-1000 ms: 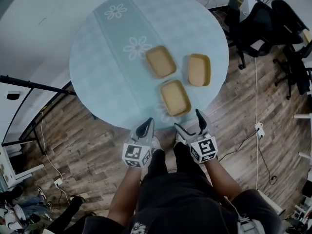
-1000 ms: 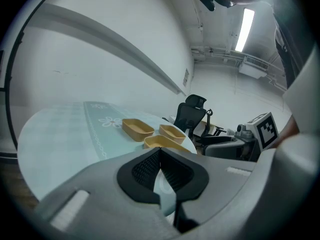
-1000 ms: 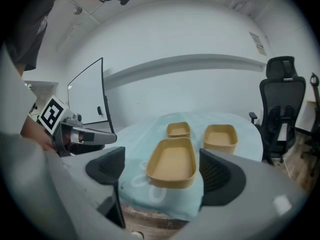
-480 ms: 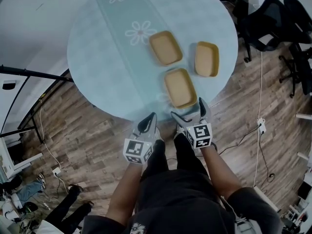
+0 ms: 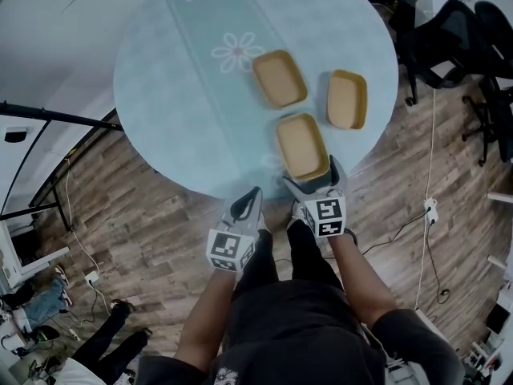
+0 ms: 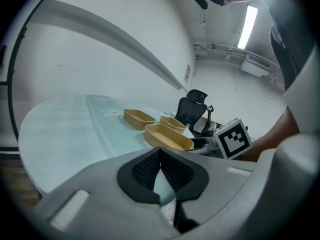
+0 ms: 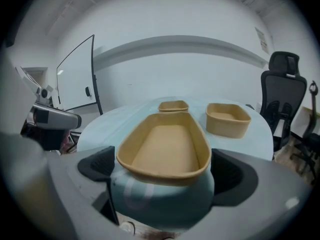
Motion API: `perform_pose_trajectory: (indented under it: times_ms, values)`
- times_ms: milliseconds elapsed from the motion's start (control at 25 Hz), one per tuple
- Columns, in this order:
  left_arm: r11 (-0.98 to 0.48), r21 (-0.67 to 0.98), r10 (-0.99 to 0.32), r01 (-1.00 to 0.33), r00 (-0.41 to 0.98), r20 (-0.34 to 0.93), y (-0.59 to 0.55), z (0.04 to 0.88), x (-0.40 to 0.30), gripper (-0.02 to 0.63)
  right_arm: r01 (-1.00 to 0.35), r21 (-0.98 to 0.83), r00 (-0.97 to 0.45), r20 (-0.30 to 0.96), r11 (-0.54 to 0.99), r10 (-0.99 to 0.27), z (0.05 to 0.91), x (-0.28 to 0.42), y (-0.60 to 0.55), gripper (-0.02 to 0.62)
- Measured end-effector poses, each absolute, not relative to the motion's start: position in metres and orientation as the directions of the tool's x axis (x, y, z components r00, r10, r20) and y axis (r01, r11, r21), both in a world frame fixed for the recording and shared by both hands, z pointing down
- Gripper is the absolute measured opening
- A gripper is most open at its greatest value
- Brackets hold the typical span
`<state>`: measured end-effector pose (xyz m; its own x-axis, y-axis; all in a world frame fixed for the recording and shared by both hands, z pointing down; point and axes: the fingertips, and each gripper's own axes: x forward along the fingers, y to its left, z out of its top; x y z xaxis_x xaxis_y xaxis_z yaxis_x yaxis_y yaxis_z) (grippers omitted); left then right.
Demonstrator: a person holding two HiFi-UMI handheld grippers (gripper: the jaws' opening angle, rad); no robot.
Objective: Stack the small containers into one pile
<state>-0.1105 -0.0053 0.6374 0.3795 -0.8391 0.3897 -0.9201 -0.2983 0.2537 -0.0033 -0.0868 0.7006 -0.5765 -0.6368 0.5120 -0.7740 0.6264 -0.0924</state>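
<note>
On the round, checked worktop [image 5: 176, 95] lie three separate smooth tan tubs [image 5: 279, 79] with rounded corners. The right tongs [image 5: 310, 172], just opened wide, straddle the nearest tub [image 5: 302, 146], seemingly untouched. The left tongs [image 5: 255, 191] are pressed together, empty.

My right gripper [image 5: 314, 178]: it was back from the table [image 5: 176, 95] edge. It has come forward and gone down, right up to the near tub [image 5: 302, 146].
Right jaws: they have just been opening. Now they are as wide apart as I have had them.
Near tub: it was out in front of my right jaws. Now its near end sits between them, with a small gap on each side. The pads do not squeeze it.
</note>
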Motion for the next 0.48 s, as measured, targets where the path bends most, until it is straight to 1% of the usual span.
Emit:
perform_pose_trajectory:
  times_ms: [360,480]
  values:
    - [-0.29,0.257,-0.842,-0.922,0.373,0.39,-0.0096,0.6361,-0.1155,0.005,-0.777,-0.052,-0.561,0.51,0.627,-0.652,0.6992,-0.0061,-0.0955,0.586]
    - [-0.285,0.258,-0.843,-0.923,0.37,0.391,-0.0096,0.635,-0.117,0.005,-0.776,-0.039,-0.562,0.497,0.629,-0.662,0.697,-0.0062,-0.095,0.569]
